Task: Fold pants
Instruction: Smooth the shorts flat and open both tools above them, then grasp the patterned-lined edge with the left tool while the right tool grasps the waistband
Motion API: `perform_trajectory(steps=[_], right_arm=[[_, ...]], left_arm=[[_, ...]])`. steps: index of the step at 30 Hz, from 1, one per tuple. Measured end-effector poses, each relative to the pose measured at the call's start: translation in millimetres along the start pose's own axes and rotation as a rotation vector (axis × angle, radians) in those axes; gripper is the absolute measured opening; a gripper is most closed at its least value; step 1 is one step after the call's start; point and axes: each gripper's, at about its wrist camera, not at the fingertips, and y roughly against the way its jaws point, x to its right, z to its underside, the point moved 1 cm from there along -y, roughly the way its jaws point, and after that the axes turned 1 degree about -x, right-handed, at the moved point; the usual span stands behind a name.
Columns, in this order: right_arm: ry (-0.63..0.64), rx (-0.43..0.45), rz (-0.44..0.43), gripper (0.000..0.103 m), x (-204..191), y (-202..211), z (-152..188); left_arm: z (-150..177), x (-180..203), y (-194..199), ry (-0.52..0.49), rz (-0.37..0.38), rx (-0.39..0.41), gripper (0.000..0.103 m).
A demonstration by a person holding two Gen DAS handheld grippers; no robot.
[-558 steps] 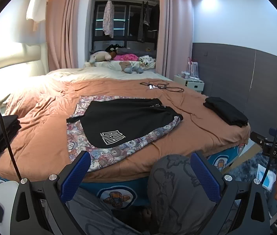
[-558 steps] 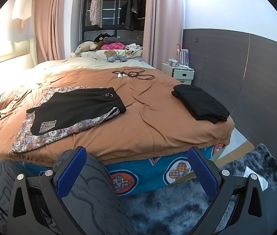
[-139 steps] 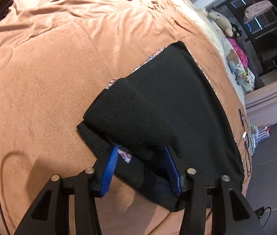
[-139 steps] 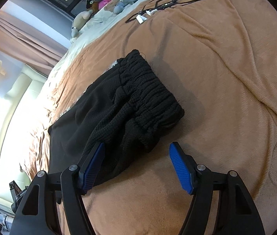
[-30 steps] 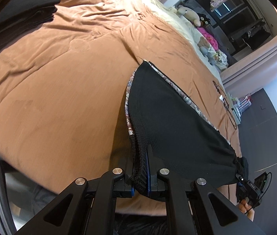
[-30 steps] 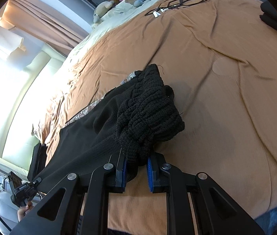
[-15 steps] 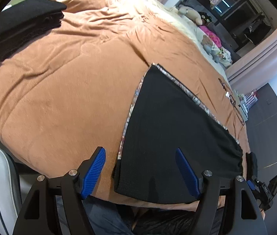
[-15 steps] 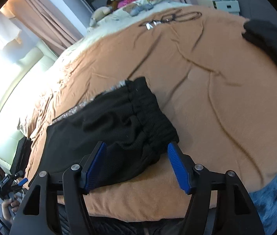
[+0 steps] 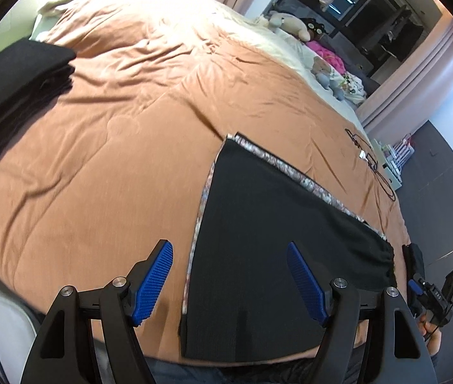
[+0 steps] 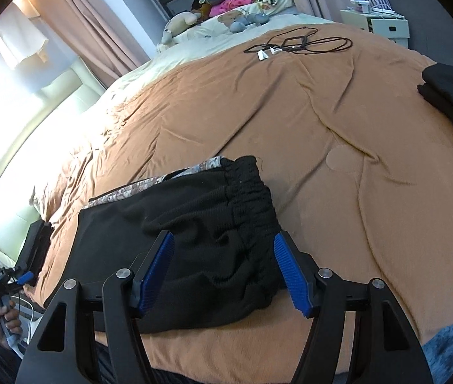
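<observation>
Now both tongs — left tongs, right tongs — have spread, releasing the pants folded at the bed's near edge.

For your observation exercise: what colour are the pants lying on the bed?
Black. The pants show best in the left wrist view.

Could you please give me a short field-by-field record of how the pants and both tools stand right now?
garment: black pants lying flat on the brown bedspread
fold state: folded lengthwise, waistband bunched at the right end
underlayer: patterned cloth showing along the pants' far and left edges
left tool: left tool open, holding nothing, over the hem end
right tool: right tool open, holding nothing, over the waistband end
other items: folded dark clothes at the bed's left side
</observation>
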Motion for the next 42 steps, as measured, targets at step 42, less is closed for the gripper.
perform_trajectory(steps=[42], right_arm=[[0.223, -0.177, 0.182, 0.052, -33, -129, -74]], left_arm=[[-118, 1, -198, -0.178, -0.069, -0.149, 0.065]])
